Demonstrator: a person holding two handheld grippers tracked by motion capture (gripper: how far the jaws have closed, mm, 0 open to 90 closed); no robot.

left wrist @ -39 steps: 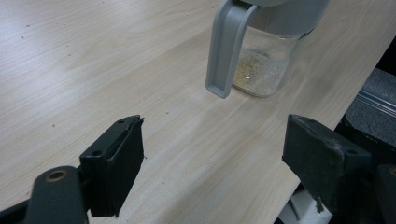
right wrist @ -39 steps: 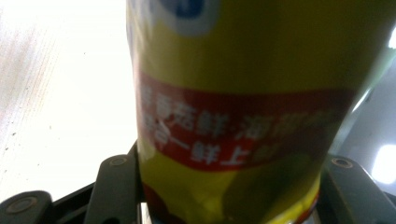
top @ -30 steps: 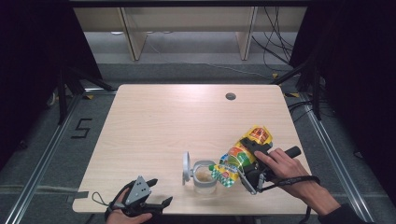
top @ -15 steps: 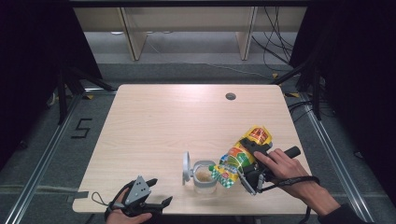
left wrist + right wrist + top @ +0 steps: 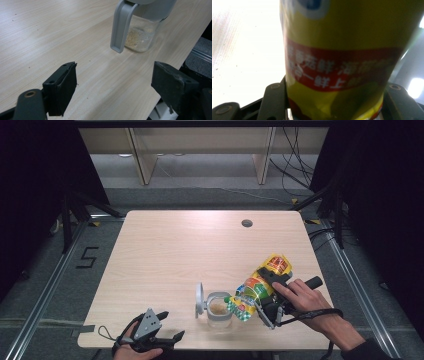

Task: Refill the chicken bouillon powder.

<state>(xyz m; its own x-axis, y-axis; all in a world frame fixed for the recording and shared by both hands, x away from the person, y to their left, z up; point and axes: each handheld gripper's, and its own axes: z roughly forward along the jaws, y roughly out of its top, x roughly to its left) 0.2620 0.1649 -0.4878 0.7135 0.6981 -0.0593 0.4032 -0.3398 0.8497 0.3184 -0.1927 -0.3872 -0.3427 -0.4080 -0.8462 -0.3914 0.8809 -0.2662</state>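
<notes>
Yellow snack bag (image 5: 257,287) with red band and green print, clamped between fingers of right gripper (image 5: 250,296), tipped mouth-down over clear jar (image 5: 219,309) at front of bench (image 5: 170,255). Red band (image 5: 342,70) printed in white characters, blurred, not legible. Jar holding pale crumbs, grey hinged lid (image 5: 199,299) open. Left gripper (image 5: 167,329) near front bench edge, fingers apart, nothing between them.

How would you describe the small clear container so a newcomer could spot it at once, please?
On the wooden table, look near the front edge, beside the tilted yellow bag. The clear container holds pale crumbs, and its grey lid stands flipped open.
</notes>
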